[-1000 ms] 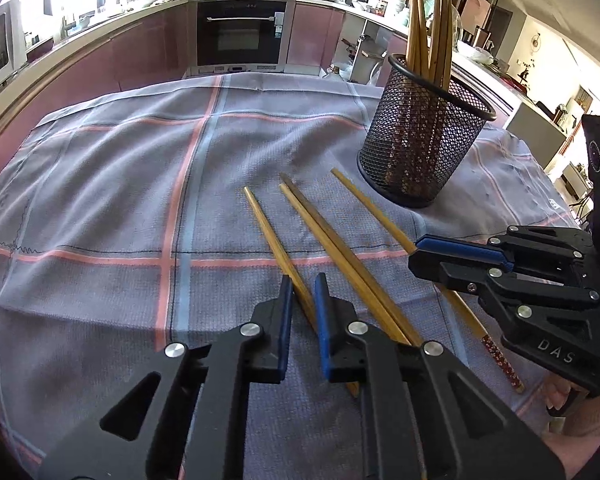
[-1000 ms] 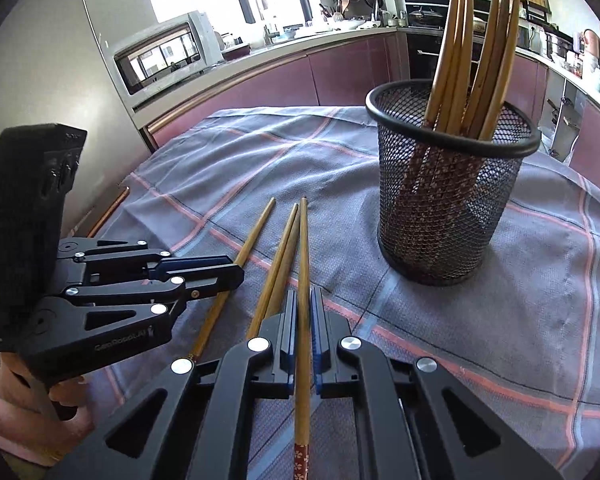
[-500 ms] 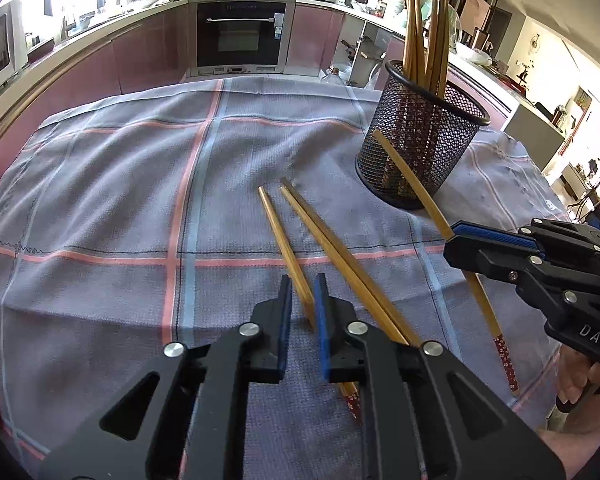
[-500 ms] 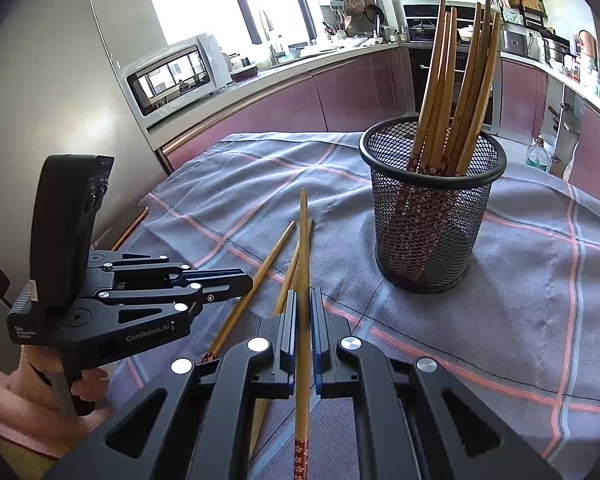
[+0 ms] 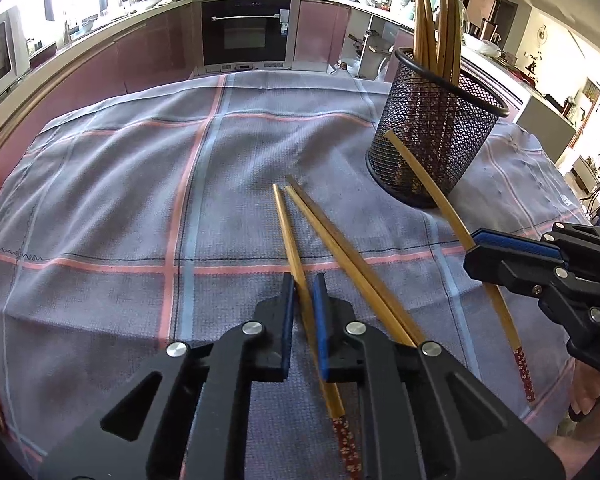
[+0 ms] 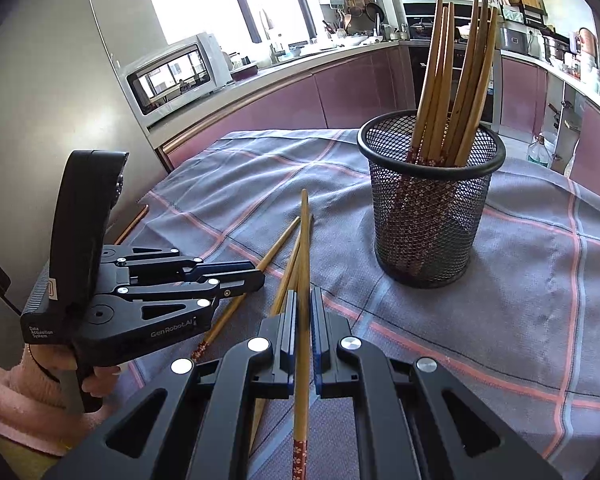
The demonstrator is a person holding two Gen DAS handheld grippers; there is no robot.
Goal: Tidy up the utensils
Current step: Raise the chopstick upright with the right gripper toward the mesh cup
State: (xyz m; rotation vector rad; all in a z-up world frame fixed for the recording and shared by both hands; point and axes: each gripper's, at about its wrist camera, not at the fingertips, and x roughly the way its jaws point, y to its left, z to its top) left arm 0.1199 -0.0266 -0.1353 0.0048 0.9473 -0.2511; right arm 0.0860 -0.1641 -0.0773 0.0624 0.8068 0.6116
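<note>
A black mesh cup (image 5: 436,140) (image 6: 430,204) holds several wooden chopsticks upright on the checked cloth. My right gripper (image 6: 304,300) is shut on one chopstick (image 6: 305,264) and holds it lifted, tip toward the cup; it also shows in the left wrist view (image 5: 432,200). My left gripper (image 5: 302,292) is shut on another chopstick (image 5: 290,236), which is raised at a slant. Two more chopsticks (image 5: 340,248) lie together on the cloth just right of it.
The grey cloth with pink and blue stripes (image 5: 140,200) covers the table. The table's edge runs close behind the cup (image 5: 540,148). Kitchen counters, an oven and a microwave (image 6: 176,76) stand beyond.
My right gripper has lifted its chopstick off the cloth and raised it. My left gripper, shut on its chopstick, has lifted it slightly.
</note>
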